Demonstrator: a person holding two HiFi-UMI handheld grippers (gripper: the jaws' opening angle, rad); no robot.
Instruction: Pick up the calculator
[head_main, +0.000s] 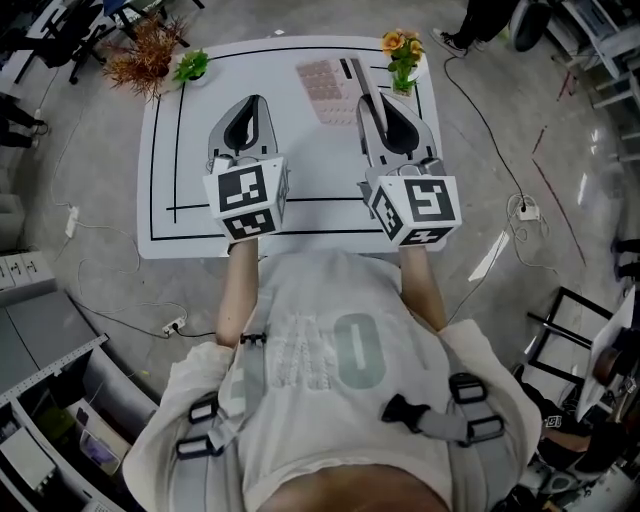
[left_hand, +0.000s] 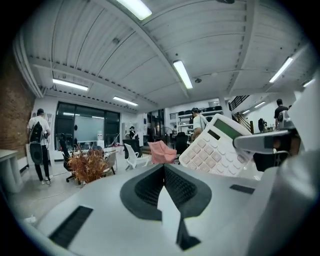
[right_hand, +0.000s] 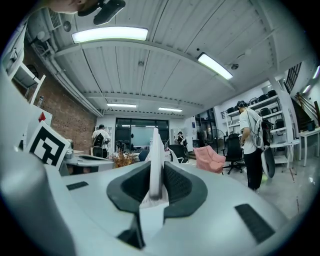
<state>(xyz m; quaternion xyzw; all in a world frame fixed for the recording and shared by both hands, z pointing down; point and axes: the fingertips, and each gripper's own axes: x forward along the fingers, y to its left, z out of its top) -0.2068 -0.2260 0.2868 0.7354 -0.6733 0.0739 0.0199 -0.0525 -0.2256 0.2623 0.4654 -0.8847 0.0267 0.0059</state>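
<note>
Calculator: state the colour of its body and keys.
White body and white keys; the calculator shows best in the left gripper view.

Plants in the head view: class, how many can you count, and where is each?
3. A brown plant at the table's far left corner, a green plant beside it, a yellow-flowered plant at the far right corner. Others may be out of view.

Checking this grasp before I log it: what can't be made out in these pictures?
- Calculator keys and display: the right gripper view sees it edge-on, as a thin white strip between the jaws.
- Key labels: too small in the head view, too soft to read in the left gripper view.
- Calculator's right end: in the left gripper view, covered by the right gripper.
- Person's hands: in the head view, hidden under the marker cubes.
</note>
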